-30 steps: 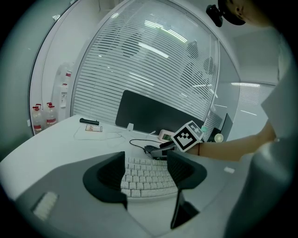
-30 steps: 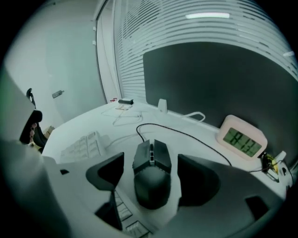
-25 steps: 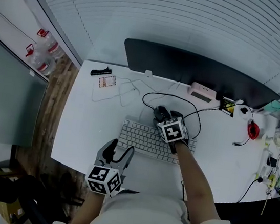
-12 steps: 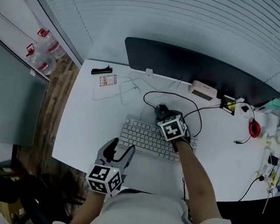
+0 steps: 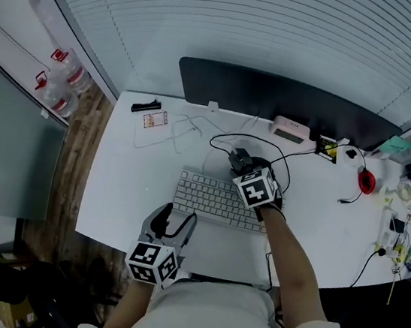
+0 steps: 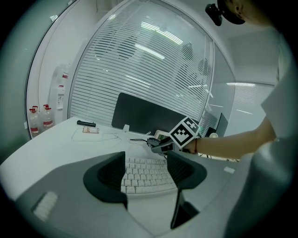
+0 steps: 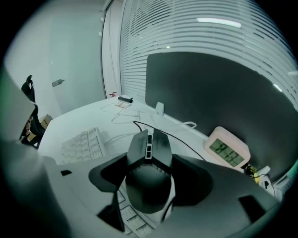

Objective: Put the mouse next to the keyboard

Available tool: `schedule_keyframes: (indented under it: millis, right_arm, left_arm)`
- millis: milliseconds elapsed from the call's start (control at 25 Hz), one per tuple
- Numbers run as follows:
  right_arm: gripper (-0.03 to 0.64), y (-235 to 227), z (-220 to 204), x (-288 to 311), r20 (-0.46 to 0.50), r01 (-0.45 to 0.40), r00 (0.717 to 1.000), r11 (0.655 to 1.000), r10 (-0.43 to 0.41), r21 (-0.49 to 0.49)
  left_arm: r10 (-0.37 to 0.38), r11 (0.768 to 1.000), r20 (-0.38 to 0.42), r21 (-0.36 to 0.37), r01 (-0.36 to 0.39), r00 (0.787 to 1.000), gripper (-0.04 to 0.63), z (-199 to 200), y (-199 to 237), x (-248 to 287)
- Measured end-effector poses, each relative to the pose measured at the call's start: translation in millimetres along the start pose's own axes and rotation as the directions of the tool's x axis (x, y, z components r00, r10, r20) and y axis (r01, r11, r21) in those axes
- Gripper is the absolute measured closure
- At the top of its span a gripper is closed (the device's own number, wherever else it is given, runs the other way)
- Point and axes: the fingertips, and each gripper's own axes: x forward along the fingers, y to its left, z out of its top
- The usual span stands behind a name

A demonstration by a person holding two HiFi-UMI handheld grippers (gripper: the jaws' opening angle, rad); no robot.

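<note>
Mouse (image 7: 150,145) over keyboard (image 5: 207,197), in freshly closed jaws of right gripper (image 7: 149,171); left gripper (image 6: 145,161) agape.

Looks like an office — white desk (image 5: 123,186) bearing a keyboard (image 5: 208,198) at its middle, dark monitor (image 5: 275,101) and digital clock (image 5: 290,130) along its far edge — slatted blinds (image 5: 248,21) behind.

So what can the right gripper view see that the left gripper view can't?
Only the right gripper view: a clear look at the mouse held in the right gripper, whose jaws have just been closing on it, and the numbers on the clock. Only the left gripper view: the marked cube, the person's arm, the bottles. Both: keyboard, monitor, blinds.
</note>
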Motion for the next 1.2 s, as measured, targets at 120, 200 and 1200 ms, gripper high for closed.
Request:
schedule_keyframes:
  millis: [120, 200, 1200]
  right_arm:
    - [0.322, -5, -1, -13, 0.015, 0.025, 1.000, 1.000, -0.025, 0.011]
    - [0.322, -10, -5, -21, 0.021, 0.041, 0.999, 0.999, -0.042, 0.034]
    - [0.322, -81, -128, -117, -0.068, 0.289, 0.957, 0.917, -0.281, 0.276]
  left_arm:
    - [-0.013, 1.000, 0.005, 0.007, 0.013, 1.000, 0.311, 1, -4, -4]
    - [-0.023, 1.000, 0.008, 0.013, 0.023, 1.000, 0.311, 1, -7, -5]
    - [-0.145, 0.987, -0.030, 0.064, 0.147, 0.989, 0.311, -15, -51, -12]
